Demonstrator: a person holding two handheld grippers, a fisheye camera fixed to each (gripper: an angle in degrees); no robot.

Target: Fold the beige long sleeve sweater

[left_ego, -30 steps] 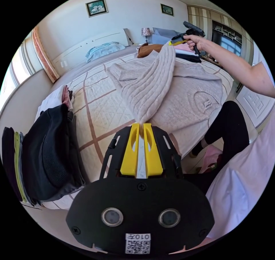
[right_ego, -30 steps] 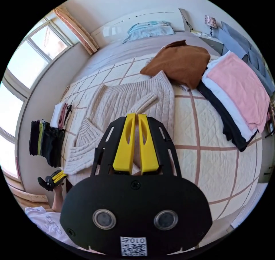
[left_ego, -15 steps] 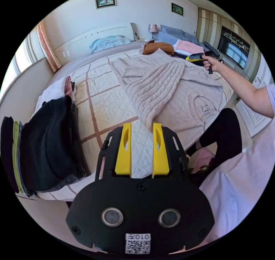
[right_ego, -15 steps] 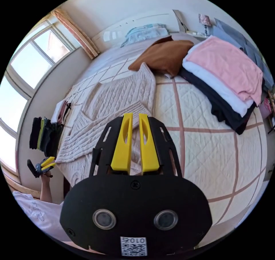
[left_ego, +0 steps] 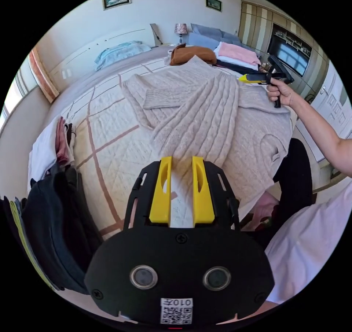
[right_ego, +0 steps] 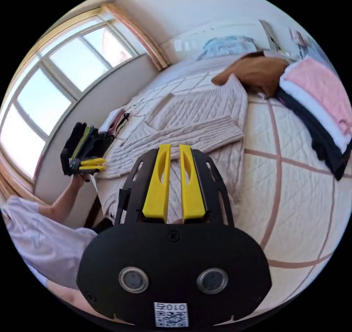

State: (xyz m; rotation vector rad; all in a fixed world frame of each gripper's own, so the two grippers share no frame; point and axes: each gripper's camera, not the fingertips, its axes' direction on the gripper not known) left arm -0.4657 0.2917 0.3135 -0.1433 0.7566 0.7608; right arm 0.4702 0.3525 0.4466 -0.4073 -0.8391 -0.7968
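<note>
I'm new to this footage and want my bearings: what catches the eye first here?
The beige sweater lies spread on the quilted bed, one cable-knit sleeve folded across its body. Near the far edge sit a brown garment and a pink-topped stack of folded clothes. Both grippers, left and right, hover open with nothing between their yellow fingers.

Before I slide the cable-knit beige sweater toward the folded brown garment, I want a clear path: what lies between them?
Nothing: in the left gripper view the beige sweater already reaches the brown garment.
</note>
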